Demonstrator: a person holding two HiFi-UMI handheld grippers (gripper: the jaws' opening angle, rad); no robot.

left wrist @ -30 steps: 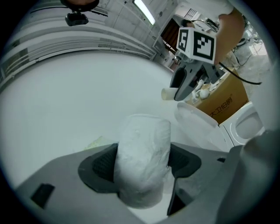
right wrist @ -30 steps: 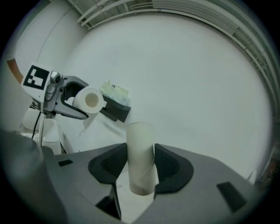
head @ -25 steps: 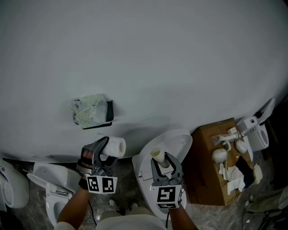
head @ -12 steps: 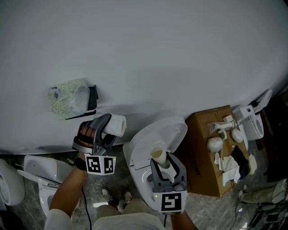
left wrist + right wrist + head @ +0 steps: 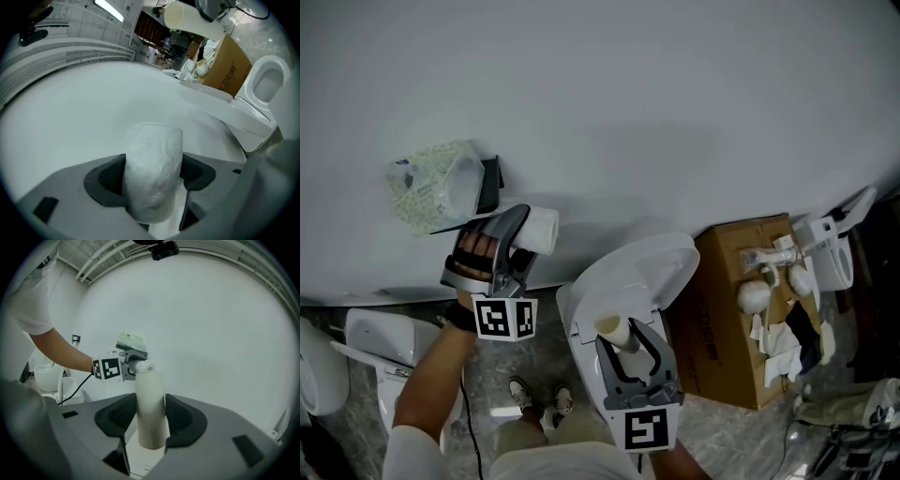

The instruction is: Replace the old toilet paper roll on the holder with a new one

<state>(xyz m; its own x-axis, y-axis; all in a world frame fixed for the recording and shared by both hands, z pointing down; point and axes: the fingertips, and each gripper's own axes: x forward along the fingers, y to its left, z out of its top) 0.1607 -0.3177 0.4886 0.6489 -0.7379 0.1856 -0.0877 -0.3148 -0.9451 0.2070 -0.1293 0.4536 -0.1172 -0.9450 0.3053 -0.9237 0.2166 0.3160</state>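
Here, the new toilet paper roll (image 5: 540,230) is pinched by the left hand-held gripper (image 5: 523,234) near the wall holder (image 5: 491,183). The bare cardboard tube (image 5: 612,329) is clamped in the right hand-held gripper (image 5: 628,342), seen over the toilet (image 5: 652,272).

White paper roll (image 5: 539,230), cream cardboard tube (image 5: 614,330), brown box (image 5: 724,314)
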